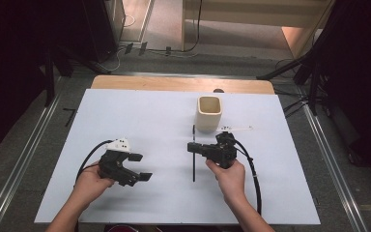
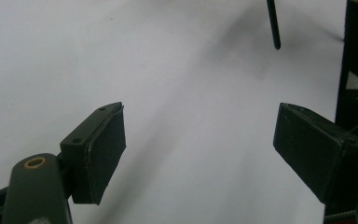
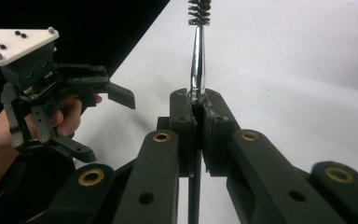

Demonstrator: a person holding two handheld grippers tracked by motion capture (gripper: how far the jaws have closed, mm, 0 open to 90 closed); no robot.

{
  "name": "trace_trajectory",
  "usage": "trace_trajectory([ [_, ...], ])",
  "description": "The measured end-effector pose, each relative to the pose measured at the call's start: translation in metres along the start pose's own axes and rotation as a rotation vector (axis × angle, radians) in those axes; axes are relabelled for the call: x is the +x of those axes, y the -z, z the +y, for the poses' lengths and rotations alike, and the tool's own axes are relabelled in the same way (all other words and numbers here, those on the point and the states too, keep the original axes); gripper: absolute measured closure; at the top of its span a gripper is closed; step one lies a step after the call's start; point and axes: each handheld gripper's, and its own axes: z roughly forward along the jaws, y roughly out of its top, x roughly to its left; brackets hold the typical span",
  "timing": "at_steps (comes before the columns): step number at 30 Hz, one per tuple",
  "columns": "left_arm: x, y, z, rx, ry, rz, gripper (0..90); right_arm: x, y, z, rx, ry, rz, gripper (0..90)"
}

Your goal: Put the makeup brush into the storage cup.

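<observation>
Bottle brush (image 3: 197,56), clamped in right claw (image 1: 192,147).
Positioned just in front of cream cup (image 1: 208,112) on bench (image 1: 125,111); left claw (image 1: 140,166) spread wide, grasping nothing.

table (image 1: 125,203): white top, wood far edge | floor (image 1: 24,159): grey, metal rails | surroundings: dark curtains

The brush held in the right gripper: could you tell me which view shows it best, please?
The right gripper view: the brush stands close up between the shut jaws, metal shaft and bristles clear. The high view shows it as a thin dark rod; the left gripper view shows just one dark end.
</observation>
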Motion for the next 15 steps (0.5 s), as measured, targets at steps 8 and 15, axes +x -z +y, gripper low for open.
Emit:
trace_trajectory([
  [8,0.003,0.01,-0.008,-0.005,-0.033,0.034,17.1,-0.002,0.003,0.001,-0.004,-0.005,-0.004,85.5],
  [15,0.005,0.018,-0.014,-0.013,-0.041,0.051,17.1,-0.003,0.007,0.002,-0.009,-0.005,-0.01,85.5],
])
